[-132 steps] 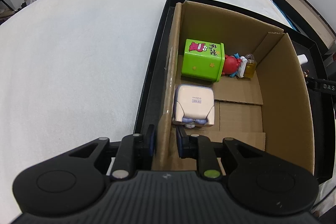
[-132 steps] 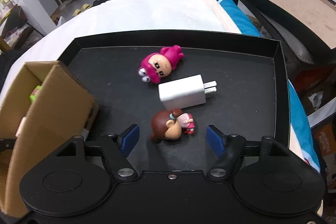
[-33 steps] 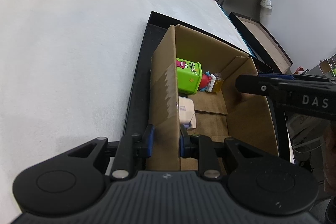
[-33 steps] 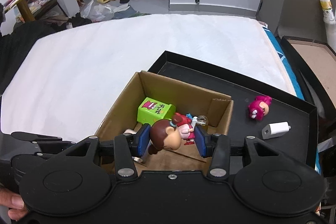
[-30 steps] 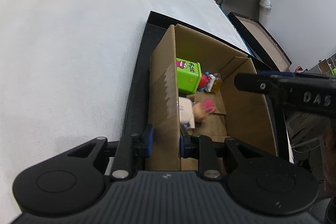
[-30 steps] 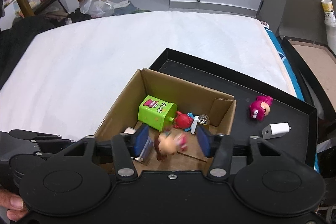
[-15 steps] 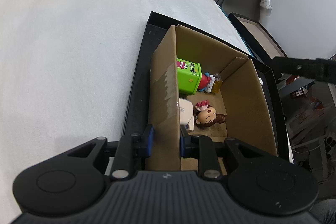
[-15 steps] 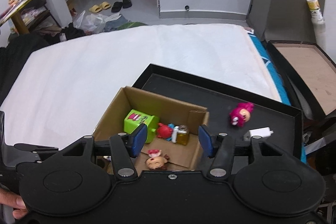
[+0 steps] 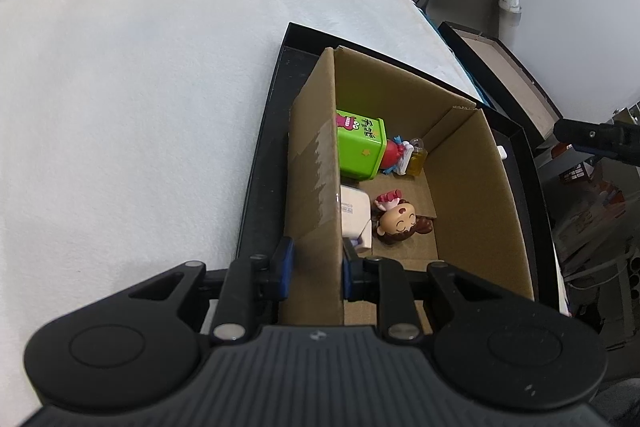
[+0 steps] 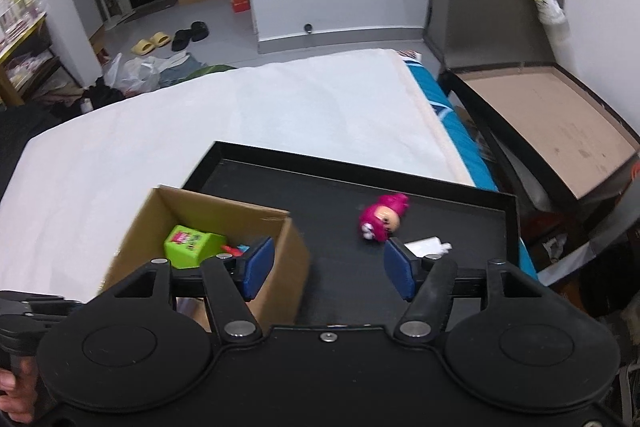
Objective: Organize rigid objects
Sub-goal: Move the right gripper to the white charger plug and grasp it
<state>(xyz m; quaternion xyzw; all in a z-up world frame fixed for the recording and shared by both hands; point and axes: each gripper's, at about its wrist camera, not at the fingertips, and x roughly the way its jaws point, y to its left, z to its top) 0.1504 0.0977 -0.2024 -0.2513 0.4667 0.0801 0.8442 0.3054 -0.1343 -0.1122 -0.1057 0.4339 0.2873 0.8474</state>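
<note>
My left gripper (image 9: 314, 265) is shut on the near left wall of the cardboard box (image 9: 316, 163), which stands in a black tray (image 9: 260, 163). Inside the box lie a brown-haired doll (image 9: 400, 223), a green box (image 9: 360, 147), a white block (image 9: 352, 215), a red figure (image 9: 394, 155) and a small yellow bottle (image 9: 416, 161). My right gripper (image 10: 328, 269) hangs empty above the tray (image 10: 340, 203), its jaws opening, beside the cardboard box (image 10: 280, 259). Ahead of it on the tray lie a pink figure (image 10: 382, 217) and a white charger (image 10: 426, 247).
The tray rests on a white bed (image 9: 140, 87). A second black tray with a brown bottom (image 10: 560, 131) stands to the right past the bed's blue edge (image 10: 456, 131). A hand (image 10: 16, 391) holds the left gripper's handle at lower left in the right wrist view.
The right gripper let the brown-haired doll fall into the cardboard box, then swung right over the tray with its jaws widening. The left gripper kept its hold on the box wall.
</note>
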